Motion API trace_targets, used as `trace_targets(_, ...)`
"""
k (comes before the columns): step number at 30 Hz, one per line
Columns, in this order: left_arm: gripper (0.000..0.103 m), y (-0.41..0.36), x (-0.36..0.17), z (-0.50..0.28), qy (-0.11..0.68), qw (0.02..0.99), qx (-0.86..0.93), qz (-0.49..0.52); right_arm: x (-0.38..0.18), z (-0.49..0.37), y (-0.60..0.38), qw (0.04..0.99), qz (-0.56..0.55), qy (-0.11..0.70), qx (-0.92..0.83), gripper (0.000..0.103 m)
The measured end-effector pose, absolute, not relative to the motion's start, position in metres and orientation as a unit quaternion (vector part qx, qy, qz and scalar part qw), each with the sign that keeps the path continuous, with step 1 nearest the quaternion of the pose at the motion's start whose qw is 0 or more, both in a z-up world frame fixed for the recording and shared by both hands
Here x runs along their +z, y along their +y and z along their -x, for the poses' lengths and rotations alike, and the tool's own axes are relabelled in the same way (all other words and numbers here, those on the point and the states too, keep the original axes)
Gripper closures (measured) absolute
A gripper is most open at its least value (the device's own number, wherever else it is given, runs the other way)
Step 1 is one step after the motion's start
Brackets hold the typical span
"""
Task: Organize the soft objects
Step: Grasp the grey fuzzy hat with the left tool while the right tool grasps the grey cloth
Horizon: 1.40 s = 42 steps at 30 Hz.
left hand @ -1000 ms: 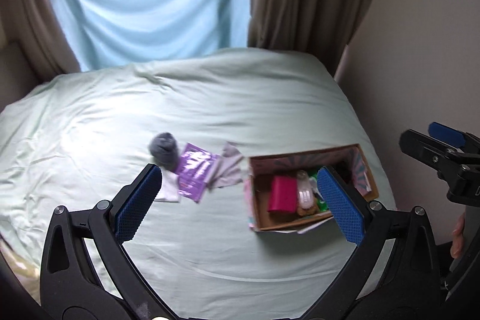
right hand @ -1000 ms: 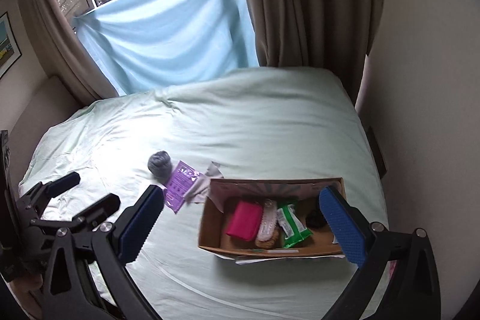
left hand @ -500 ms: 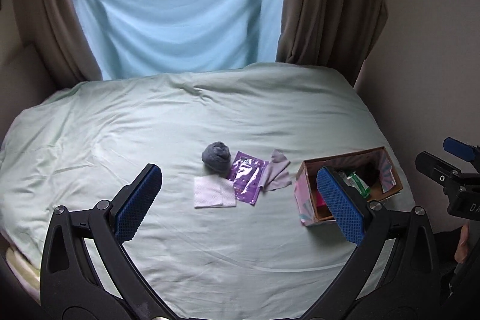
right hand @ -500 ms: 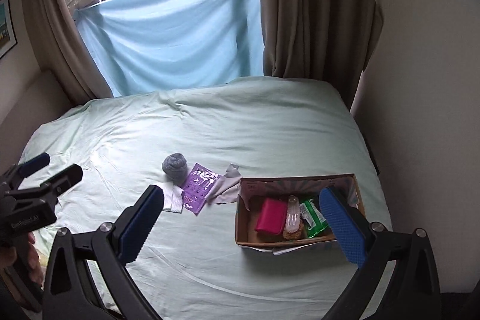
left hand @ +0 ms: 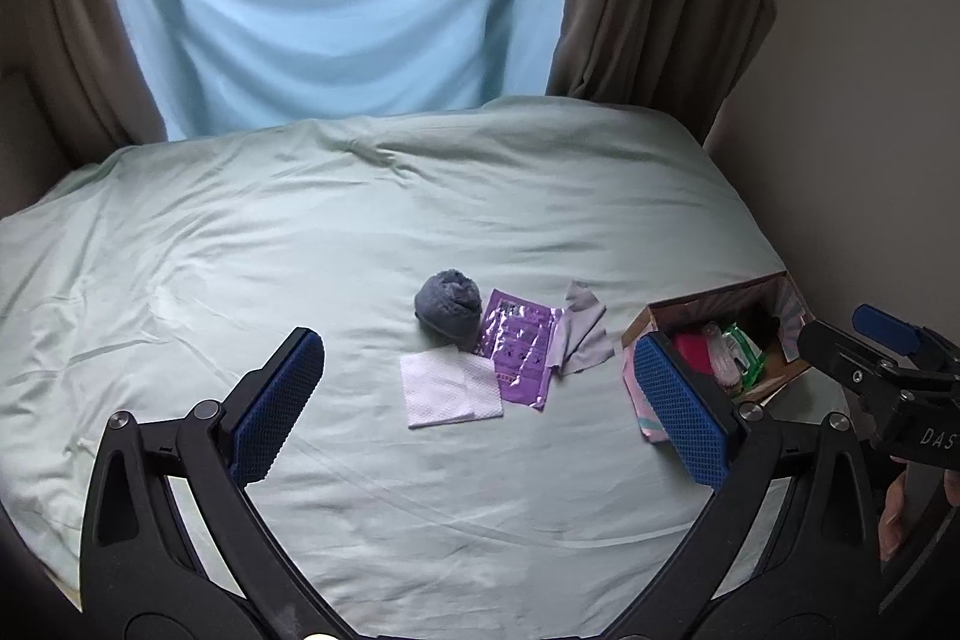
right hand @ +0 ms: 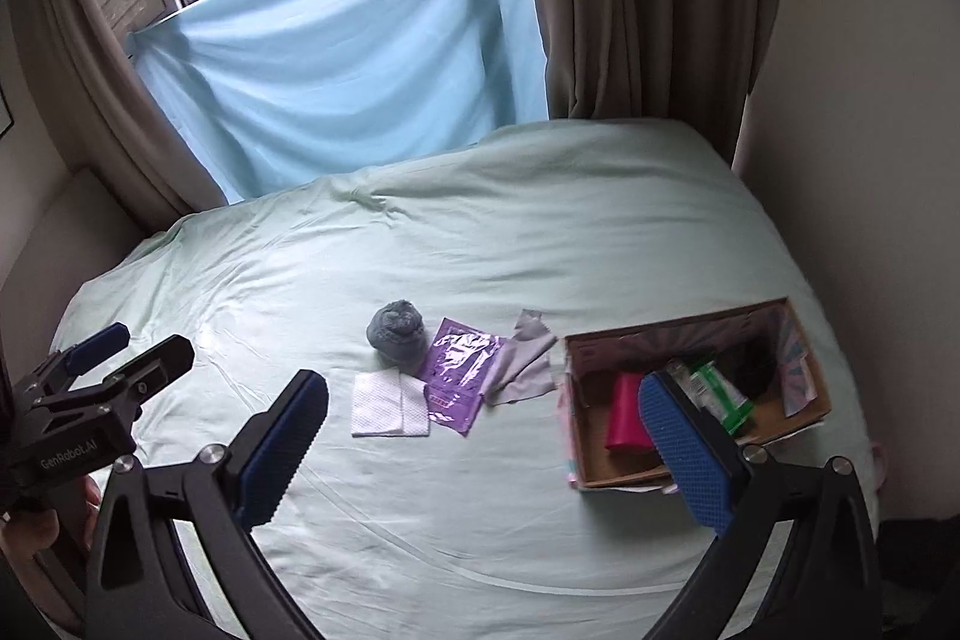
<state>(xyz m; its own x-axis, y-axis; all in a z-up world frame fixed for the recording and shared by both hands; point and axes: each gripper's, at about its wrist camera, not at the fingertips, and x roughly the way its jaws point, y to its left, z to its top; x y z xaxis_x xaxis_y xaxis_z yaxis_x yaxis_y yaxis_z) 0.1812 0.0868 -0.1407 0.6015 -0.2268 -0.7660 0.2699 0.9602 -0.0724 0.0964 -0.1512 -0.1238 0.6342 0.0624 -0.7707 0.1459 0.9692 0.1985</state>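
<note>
Both your tongs, left [left hand: 480,406] and right [right hand: 504,448], gape wide and empty; the thin napkin [left hand: 450,387] may crumple with the sheet [left hand: 300,232] if pinched flat.

Grey sock ball [left hand: 448,301], purple foil sachet [left hand: 517,355], white napkin [left hand: 450,387].

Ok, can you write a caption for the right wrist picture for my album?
Open right gripper above a bed with a grey sock ball, purple packet and cardboard box.
</note>
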Motion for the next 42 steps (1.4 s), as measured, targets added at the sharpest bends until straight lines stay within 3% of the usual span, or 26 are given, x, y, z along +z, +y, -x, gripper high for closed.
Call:
trace_targets(16, 0.002, 0.094, -0.317, -0.300, 0.484, 0.856, -0.176, -0.041, -0.295, -0.181, -0.119, 0.855, -0.225, 0.450, -0.126, 0.000)
trace_targets(30, 0.002, 0.054, -0.445, -0.380, 0.508, 0.834, -0.199, -0.078, -0.427, -0.242, -0.152, 0.823, -0.257, 0.463, -0.206, 0.021)
trace_targets(32, 0.002, 0.050, -0.456, -0.387, 0.510, 0.833, -0.198, -0.082, -0.441, -0.248, -0.152, 0.821, -0.251, 0.468, -0.210, 0.030)
trace_targets(34, 0.006, 0.047, -0.469, -0.394, 0.515, 0.830, -0.196, -0.085, -0.452, -0.252, -0.152, 0.819, -0.244, 0.473, -0.213, 0.036)
trace_targets(36, 0.017, 0.044, -0.480, -0.400, 0.523, 0.824, -0.196, -0.087, -0.457, -0.254, -0.152, 0.822, -0.232, 0.472, -0.217, 0.038)
trace_targets(39, 0.021, 0.042, -0.492, -0.405, 0.530, 0.820, -0.198, -0.084, -0.457, -0.256, -0.146, 0.834, -0.197, 0.467, -0.216, 0.040)
trace_targets(42, 0.028, 0.041, -0.498, -0.407, 0.530, 0.821, -0.195, -0.085, -0.457, -0.256, -0.146, 0.841, -0.184, 0.462, -0.213, 0.054)
